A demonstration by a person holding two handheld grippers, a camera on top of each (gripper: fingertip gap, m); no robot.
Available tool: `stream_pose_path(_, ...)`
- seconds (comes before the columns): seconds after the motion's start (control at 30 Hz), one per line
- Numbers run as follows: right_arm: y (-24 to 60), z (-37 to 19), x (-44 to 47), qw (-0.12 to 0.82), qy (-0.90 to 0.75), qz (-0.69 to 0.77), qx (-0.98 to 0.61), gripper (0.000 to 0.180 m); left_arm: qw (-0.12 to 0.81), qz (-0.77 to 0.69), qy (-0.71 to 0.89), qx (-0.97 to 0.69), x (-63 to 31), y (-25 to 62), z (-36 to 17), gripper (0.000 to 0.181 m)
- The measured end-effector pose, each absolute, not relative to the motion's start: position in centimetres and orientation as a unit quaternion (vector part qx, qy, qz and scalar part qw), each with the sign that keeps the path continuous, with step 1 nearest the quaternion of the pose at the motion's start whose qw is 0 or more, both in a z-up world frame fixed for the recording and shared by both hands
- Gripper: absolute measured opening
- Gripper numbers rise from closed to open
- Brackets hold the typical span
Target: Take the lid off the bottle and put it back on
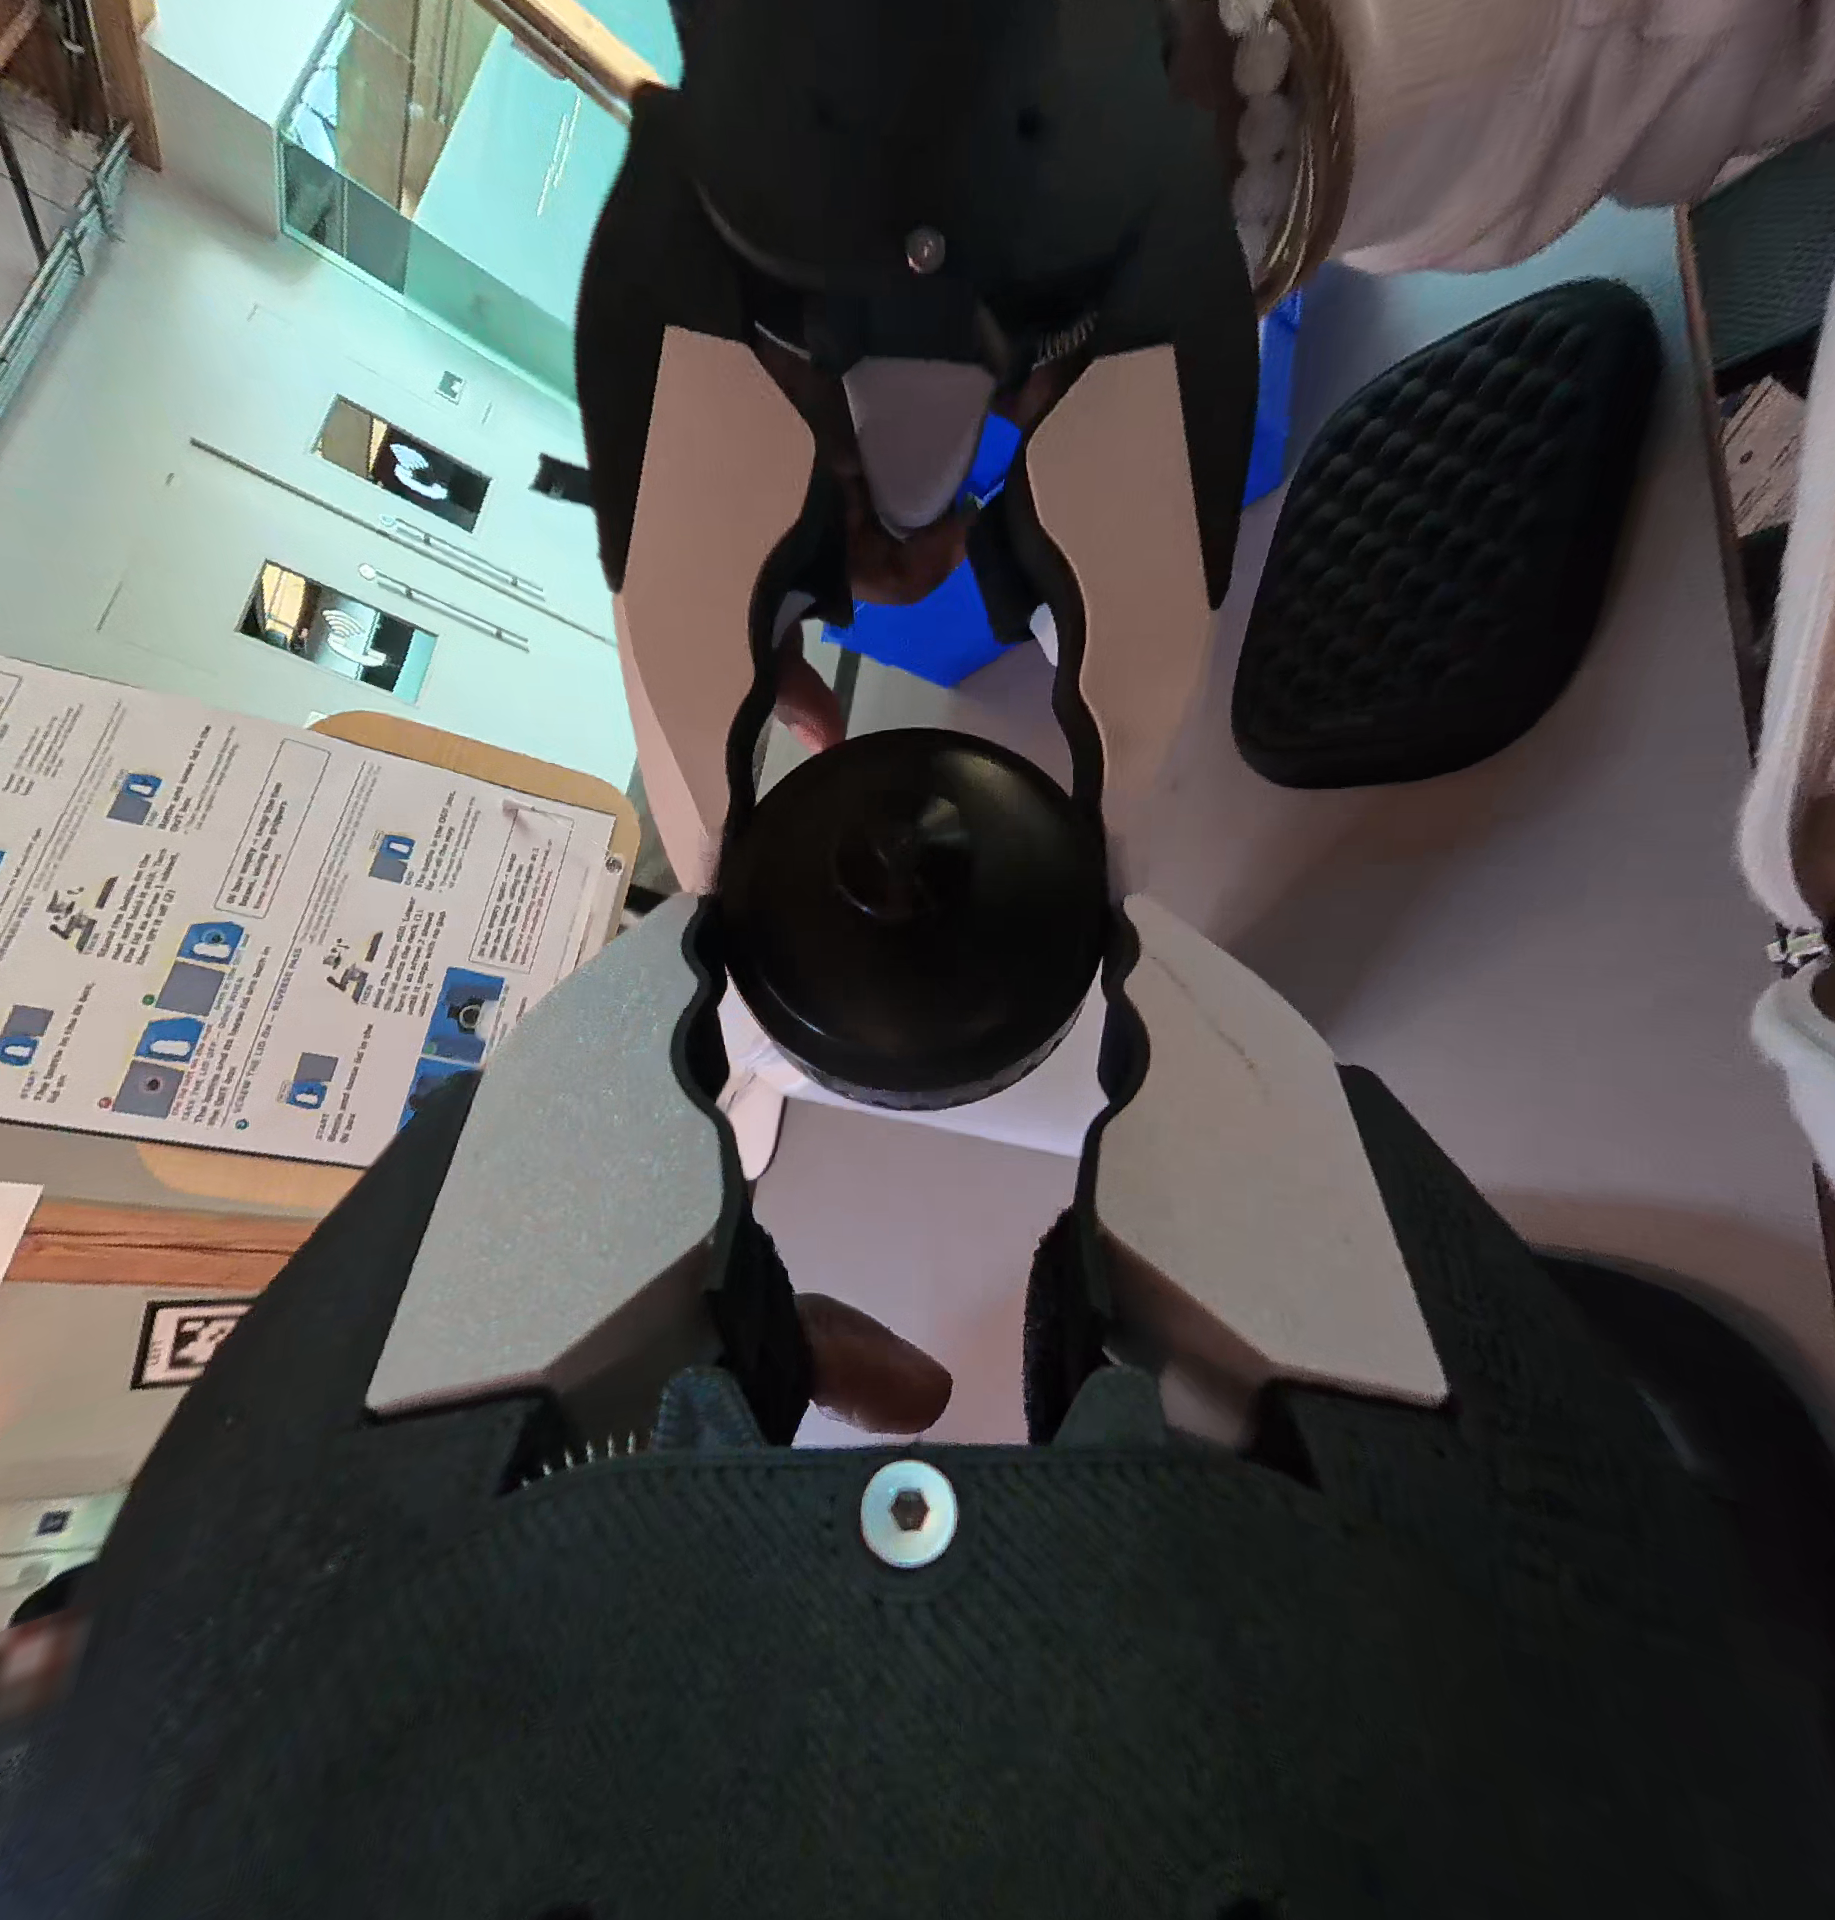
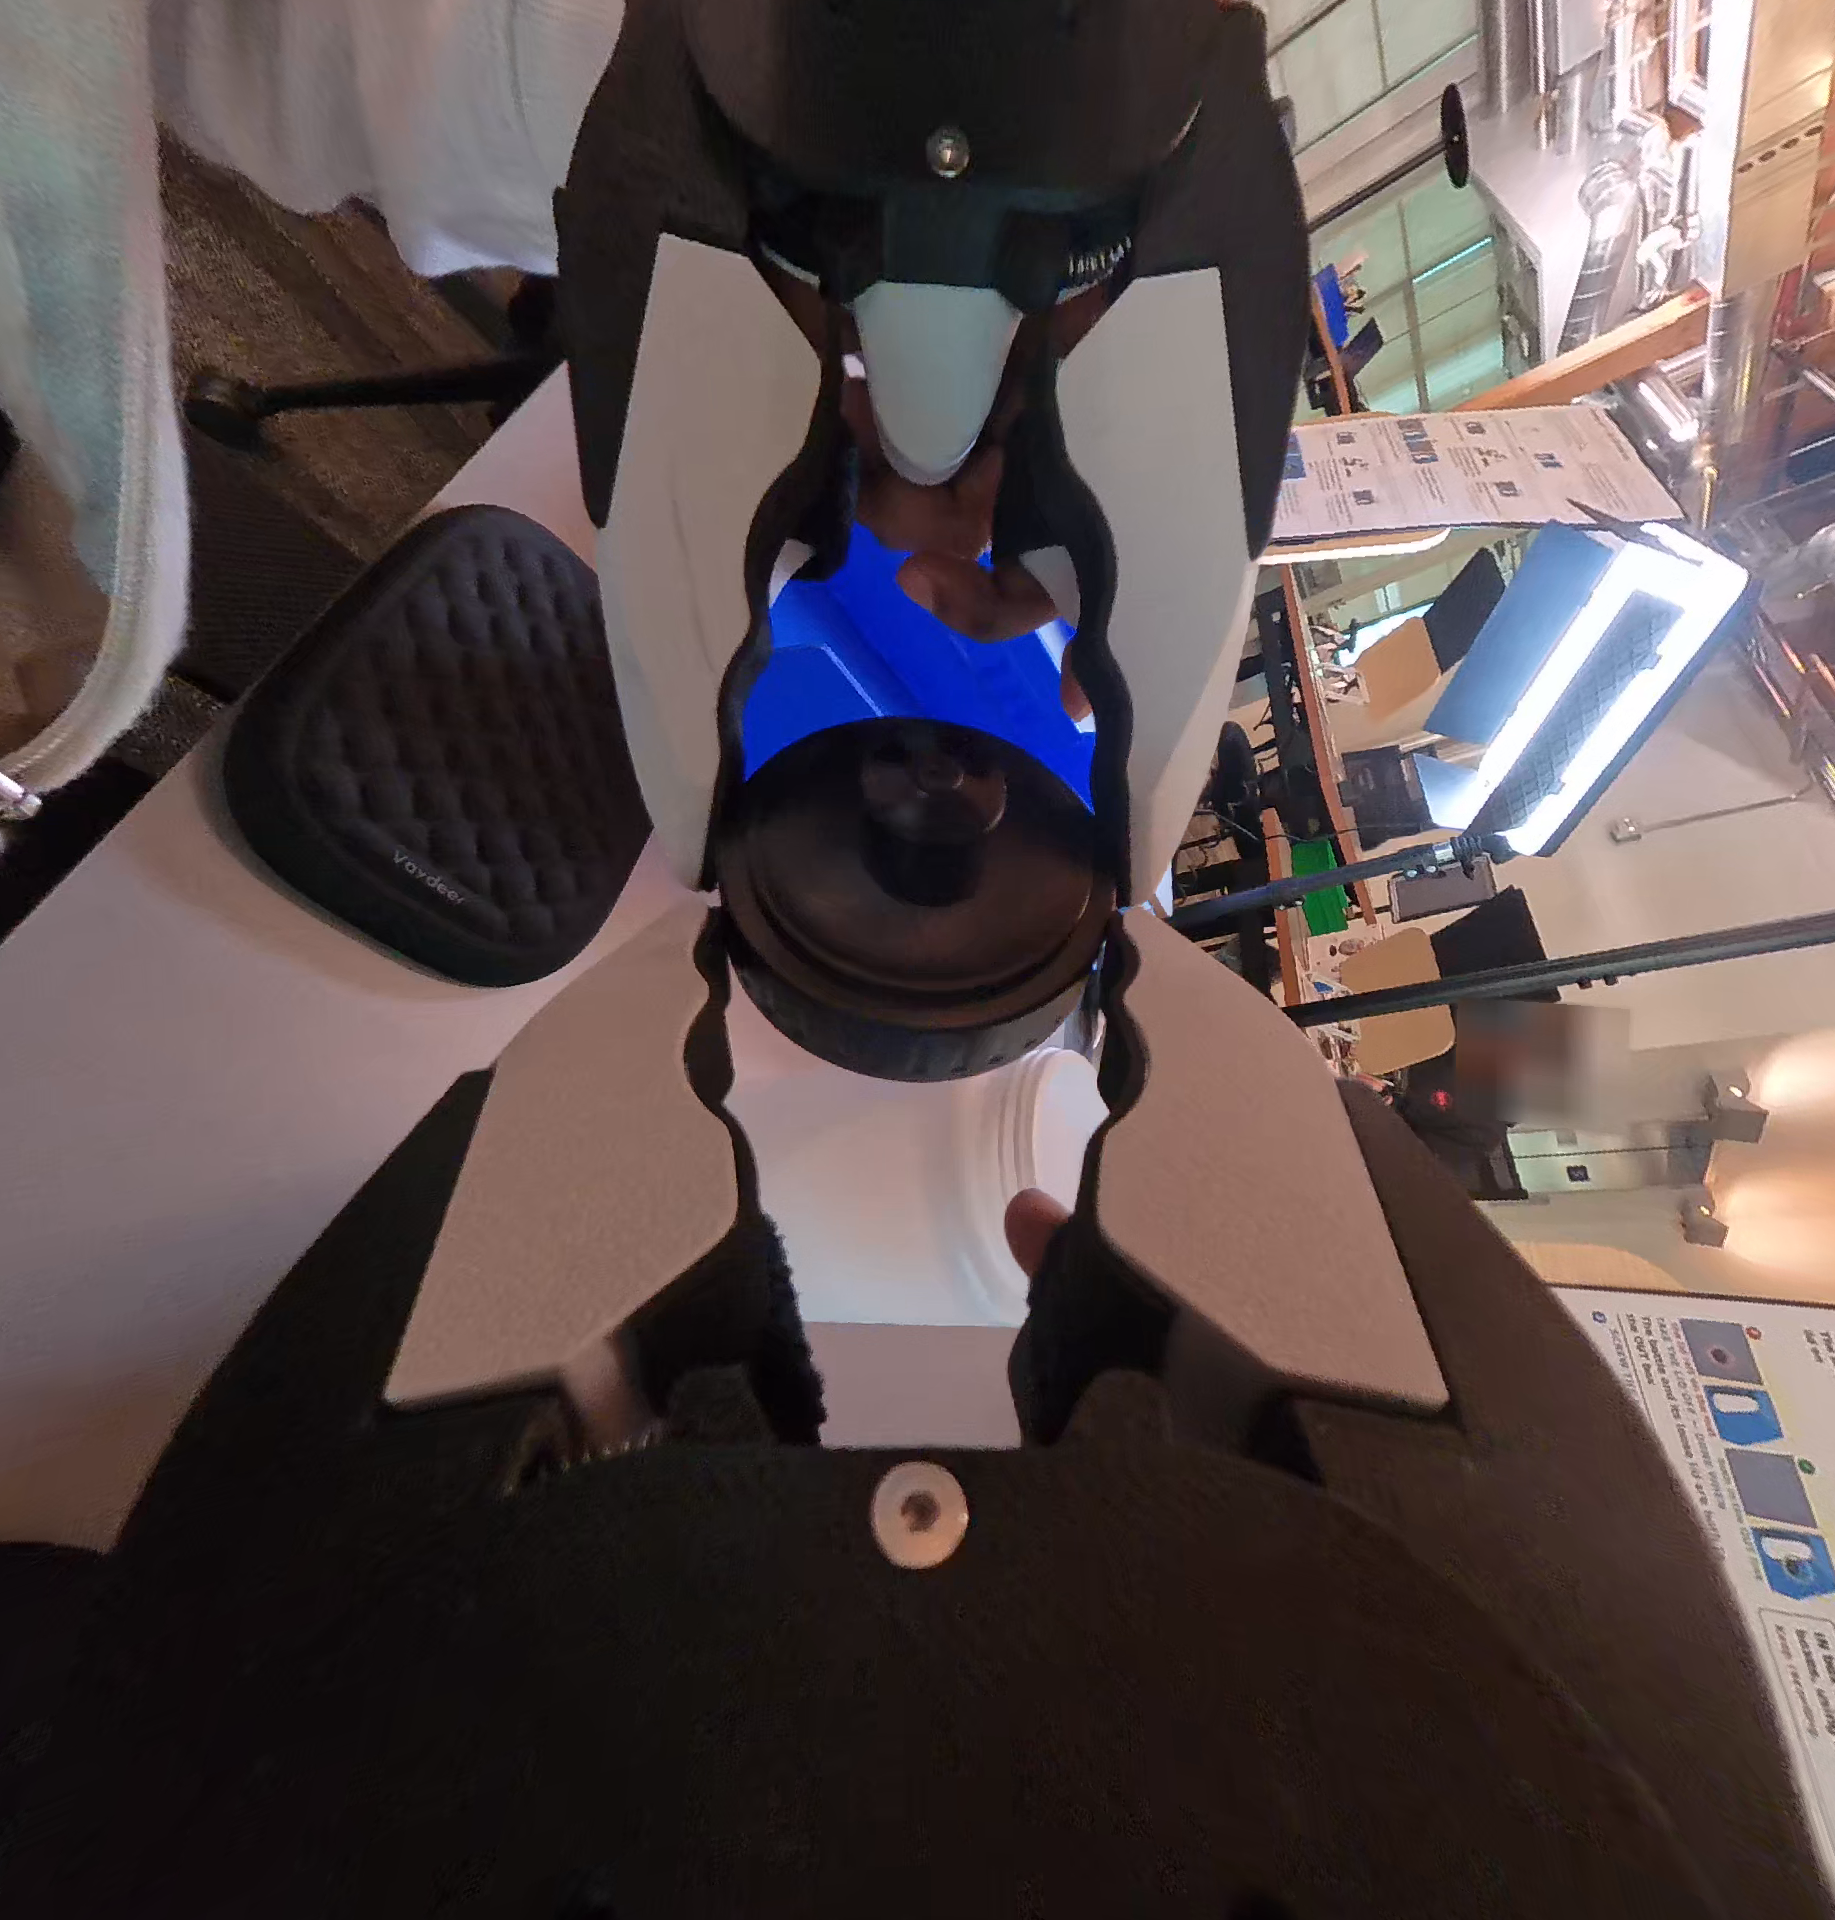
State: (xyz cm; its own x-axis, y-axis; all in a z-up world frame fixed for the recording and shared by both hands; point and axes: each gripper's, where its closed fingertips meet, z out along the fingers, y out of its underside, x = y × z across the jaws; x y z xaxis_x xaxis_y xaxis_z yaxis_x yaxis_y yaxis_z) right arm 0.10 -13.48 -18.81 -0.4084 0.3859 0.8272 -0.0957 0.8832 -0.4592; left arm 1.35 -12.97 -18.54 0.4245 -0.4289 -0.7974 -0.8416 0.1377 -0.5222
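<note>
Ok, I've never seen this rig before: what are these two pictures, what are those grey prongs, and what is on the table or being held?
No robot arm here: a person holds a tool in each hand, each with two fingers and a camera looking along them. One picture is from the left gripper, the other from the right gripper; they face each other. Both pairs of fingers sit against a black lid over a white bottle; which one truly grips, I cannot tell. On the white table are a black padded cushion and a blue box.
</note>
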Motion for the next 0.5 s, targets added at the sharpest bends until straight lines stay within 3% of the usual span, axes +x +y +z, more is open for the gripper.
stream_pose_path(0.1,-13.6,-18.6,0.8,0.536,-0.797,0.259,-0.1,0.069,0.582,0.15,0.491,-0.63,2.1,-13.1,-18.1,0.071)
stream_pose_path(0.27,-10.5,-17.1,1.7,0.546,-0.752,0.325,-0.176,0.069,0.712,0.027,0.285,-0.641,-0.1,-11.3,-15.5,0.1)
stream_pose_path(0.37,-7.7,-16.2,1.1,0.506,-0.715,0.402,-0.267,0.069,0.724,-0.042,0.173,-0.666,-2.3,-8.6,-18.1,0.124)
stream_pose_path(0.5,-5.9,-16.8,-0.5,0.433,-0.705,0.445,-0.343,0.069,0.687,-0.059,0.142,-0.711,-2.7,-4.9,-23.1,0.133)
